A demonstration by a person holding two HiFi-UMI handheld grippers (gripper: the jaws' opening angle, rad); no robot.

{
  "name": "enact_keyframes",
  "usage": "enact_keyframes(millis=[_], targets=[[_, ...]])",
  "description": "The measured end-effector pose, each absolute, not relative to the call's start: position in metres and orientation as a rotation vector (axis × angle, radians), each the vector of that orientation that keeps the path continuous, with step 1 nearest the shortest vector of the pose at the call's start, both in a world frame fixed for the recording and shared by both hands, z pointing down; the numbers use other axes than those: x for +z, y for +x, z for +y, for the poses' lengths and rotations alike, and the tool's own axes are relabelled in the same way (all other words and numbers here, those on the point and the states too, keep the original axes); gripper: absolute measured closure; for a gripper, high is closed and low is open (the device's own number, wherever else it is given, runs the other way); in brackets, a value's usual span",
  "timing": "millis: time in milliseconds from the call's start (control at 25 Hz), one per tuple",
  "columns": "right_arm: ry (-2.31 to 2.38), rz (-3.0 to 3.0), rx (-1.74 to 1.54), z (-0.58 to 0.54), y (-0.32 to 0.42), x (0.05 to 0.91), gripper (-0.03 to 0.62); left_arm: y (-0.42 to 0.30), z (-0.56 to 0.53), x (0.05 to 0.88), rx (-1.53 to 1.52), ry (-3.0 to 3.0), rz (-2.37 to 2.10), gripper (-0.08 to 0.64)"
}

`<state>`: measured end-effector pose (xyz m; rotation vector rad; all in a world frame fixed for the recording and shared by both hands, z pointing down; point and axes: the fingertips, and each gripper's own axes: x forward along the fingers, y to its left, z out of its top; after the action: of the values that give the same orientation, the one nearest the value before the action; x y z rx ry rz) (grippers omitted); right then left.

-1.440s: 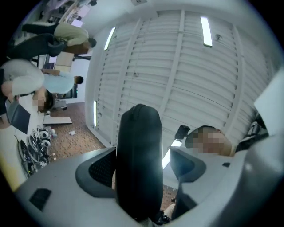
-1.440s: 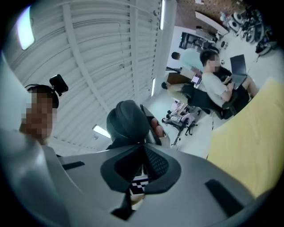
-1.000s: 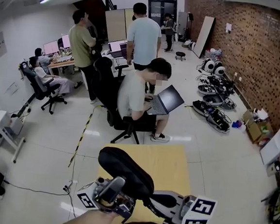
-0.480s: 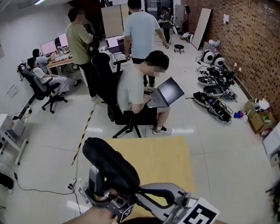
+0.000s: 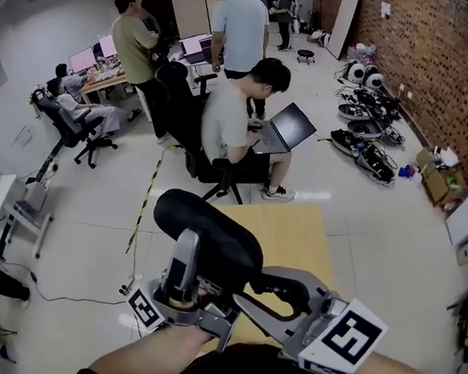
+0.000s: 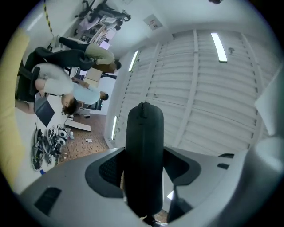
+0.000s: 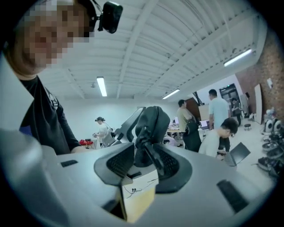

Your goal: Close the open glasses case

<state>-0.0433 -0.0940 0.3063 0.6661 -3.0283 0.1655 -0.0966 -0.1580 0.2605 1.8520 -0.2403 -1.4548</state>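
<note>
Both my claws are up at the glasses case (image 5: 217,238), which hangs in the air above the yellow table (image 5: 295,236), well clear of its top. My left gripper (image 6: 143,167) is clamped across the case's middle, a pad pressed flat on each broad side. My right gripper (image 7: 146,160) has just been opening its jaws. They stand wide now, with the near end of the case between them and, as far as I can make out, neither pad bearing on it. From above the shell reads as one smooth dark oblong, so I judge the lid is down or nearly so, though I cannot see the seam well enough to say the catch has taken

I expect the case to be light and stiff: a hard shell that will not give under the pads, with a smooth, rounded skin that could slide or twist if pinched near a tip. It is not fragile, but the hinge would dislike a sideways wrench. The best hold is where my left has it, across the broad faces at mid-length, and any closing squeeze belongs on the long edge opposite the hinge
</note>
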Motion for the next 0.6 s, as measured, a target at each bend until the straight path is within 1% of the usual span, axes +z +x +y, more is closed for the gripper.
enact_keyframes(millis=[480,560,600], targets=[[0.892,-2.922,0.223,-0.128,-0.032,0.307,0.474,-0.069,-0.172,0.244,-1.384,1.911,-0.293,0.299],[0.906,-2.910,0.206,-0.129,-0.029,0.307,0.486,-0.065,-0.171,0.244,-1.371,1.926,-0.293,0.299],[0.913,-2.898,0.182,-0.129,-0.028,0.307,0.508,-0.064,-0.171,0.245,-1.365,1.930,-0.295,0.299]])
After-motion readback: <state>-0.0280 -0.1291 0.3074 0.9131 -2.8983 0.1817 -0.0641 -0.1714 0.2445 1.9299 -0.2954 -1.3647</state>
